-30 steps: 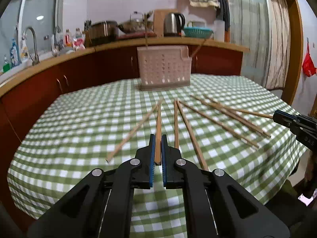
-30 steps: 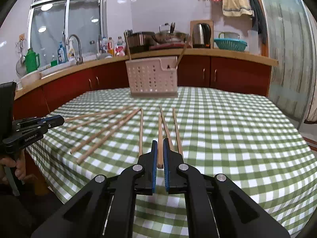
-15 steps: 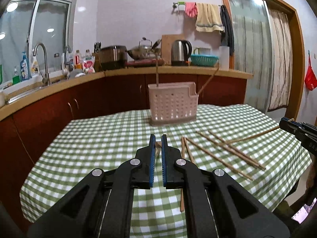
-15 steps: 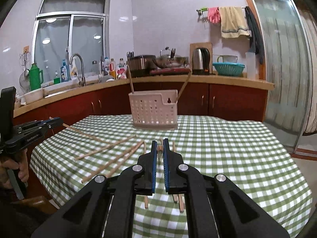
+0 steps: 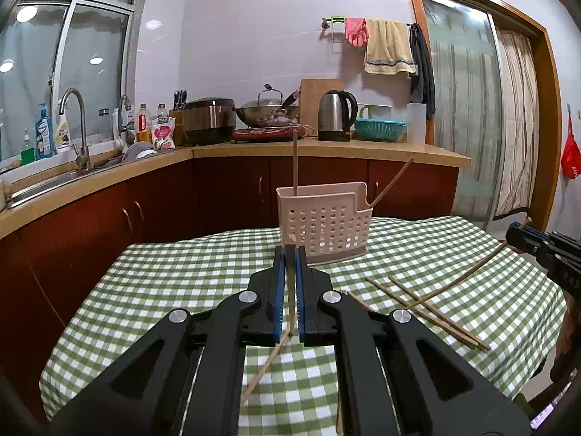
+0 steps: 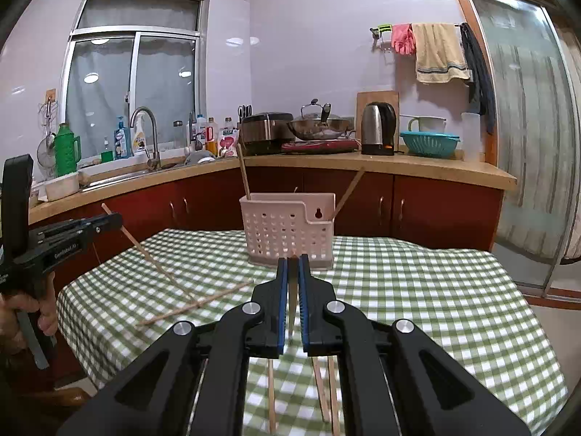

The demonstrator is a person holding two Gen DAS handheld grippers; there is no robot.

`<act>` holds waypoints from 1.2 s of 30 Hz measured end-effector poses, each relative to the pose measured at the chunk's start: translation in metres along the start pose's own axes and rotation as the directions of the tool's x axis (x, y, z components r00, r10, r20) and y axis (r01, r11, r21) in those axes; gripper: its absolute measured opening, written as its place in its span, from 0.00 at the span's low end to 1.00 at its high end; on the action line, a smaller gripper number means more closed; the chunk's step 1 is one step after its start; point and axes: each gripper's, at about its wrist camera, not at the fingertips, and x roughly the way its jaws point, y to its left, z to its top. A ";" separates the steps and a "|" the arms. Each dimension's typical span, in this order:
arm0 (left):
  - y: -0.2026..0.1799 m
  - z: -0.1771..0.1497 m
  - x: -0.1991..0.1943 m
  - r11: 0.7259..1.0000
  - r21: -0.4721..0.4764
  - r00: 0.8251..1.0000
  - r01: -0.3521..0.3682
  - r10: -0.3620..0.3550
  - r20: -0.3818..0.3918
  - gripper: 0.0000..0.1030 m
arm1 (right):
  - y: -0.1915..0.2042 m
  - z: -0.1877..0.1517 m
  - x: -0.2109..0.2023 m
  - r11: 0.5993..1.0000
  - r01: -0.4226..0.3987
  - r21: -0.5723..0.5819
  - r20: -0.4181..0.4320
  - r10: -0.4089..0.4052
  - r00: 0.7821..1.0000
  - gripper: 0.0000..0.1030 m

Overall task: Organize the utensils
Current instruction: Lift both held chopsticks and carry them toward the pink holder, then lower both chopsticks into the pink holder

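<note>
A pale pink perforated utensil basket (image 5: 324,222) stands on the green checked table, with two chopsticks standing in it; it also shows in the right wrist view (image 6: 289,230). My left gripper (image 5: 289,254) is shut on a wooden chopstick (image 5: 291,305) that hangs down between its pads, lifted above the table. My right gripper (image 6: 292,262) is shut on another chopstick (image 6: 292,305), also lifted. Each gripper with its chopstick shows in the other's view: the left gripper (image 6: 109,219) and the right gripper (image 5: 517,230). Several loose chopsticks (image 5: 428,303) lie on the cloth.
The table (image 6: 417,290) is covered with a green checked cloth and drops off at its near and side edges. A curved counter (image 5: 326,150) with sink, bottles, cooker, wok and kettle runs behind. A glass door (image 5: 461,127) is at the right.
Both grippers have risen from the table, each lifting a chopstick off the cloth, and the views have tilted up towards the basket and counter.
</note>
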 end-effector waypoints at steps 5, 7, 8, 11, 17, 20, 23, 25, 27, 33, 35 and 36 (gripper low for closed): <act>0.004 0.009 0.012 1.000 -0.008 1.000 0.009 -0.009 0.002 0.06 | -0.003 0.013 0.016 1.000 -0.006 0.002 0.013 0.006 1.000 0.06; 0.007 0.013 0.018 1.000 -0.013 1.000 0.015 -0.015 0.002 0.06 | -0.003 0.018 0.023 1.000 -0.006 0.000 0.021 0.006 1.000 0.06; 0.009 0.016 0.022 1.000 -0.019 1.000 0.021 -0.021 0.001 0.06 | -0.003 0.020 0.025 1.000 -0.008 0.001 0.023 0.008 1.000 0.06; 0.011 0.021 0.029 0.999 -0.027 1.000 0.031 -0.031 -0.002 0.06 | -0.002 0.024 0.032 1.000 -0.008 0.002 0.028 0.007 1.000 0.06; 0.011 0.038 0.038 0.997 -0.038 0.998 0.062 -0.062 0.010 0.06 | -0.006 0.039 0.036 1.000 -0.014 0.014 0.050 0.013 0.999 0.06; 0.010 0.050 0.041 0.996 -0.042 0.996 0.085 -0.083 0.028 0.06 | -0.010 0.052 0.039 1.000 -0.017 0.017 0.069 0.016 0.997 0.06; 0.008 0.066 0.046 0.993 -0.044 0.994 0.105 -0.103 0.048 0.06 | -0.013 0.064 0.043 1.000 -0.021 0.021 0.092 0.019 0.996 0.06; 0.005 0.078 0.049 0.992 -0.039 0.991 0.120 -0.117 0.068 0.06 | -0.015 0.075 0.044 1.000 -0.022 0.016 0.115 0.020 0.993 0.06; 0.001 0.093 0.051 0.991 -0.024 0.987 0.132 -0.129 0.097 0.06 | -0.017 0.086 0.046 1.000 -0.025 0.011 0.135 0.024 0.990 0.06; -0.010 0.135 0.059 0.989 0.012 0.971 0.146 -0.145 0.188 0.06 | -0.023 0.119 0.055 0.999 -0.031 -0.009 0.210 0.032 0.977 0.06; -0.013 0.150 0.065 0.990 0.017 0.964 0.142 -0.142 0.224 0.06 | -0.026 0.129 0.062 0.999 -0.038 -0.007 0.230 0.038 0.972 0.06; -0.014 0.155 0.068 0.990 0.016 0.963 0.142 -0.142 0.231 0.06 | -0.027 0.135 0.066 0.999 -0.038 -0.008 0.242 0.039 0.969 0.06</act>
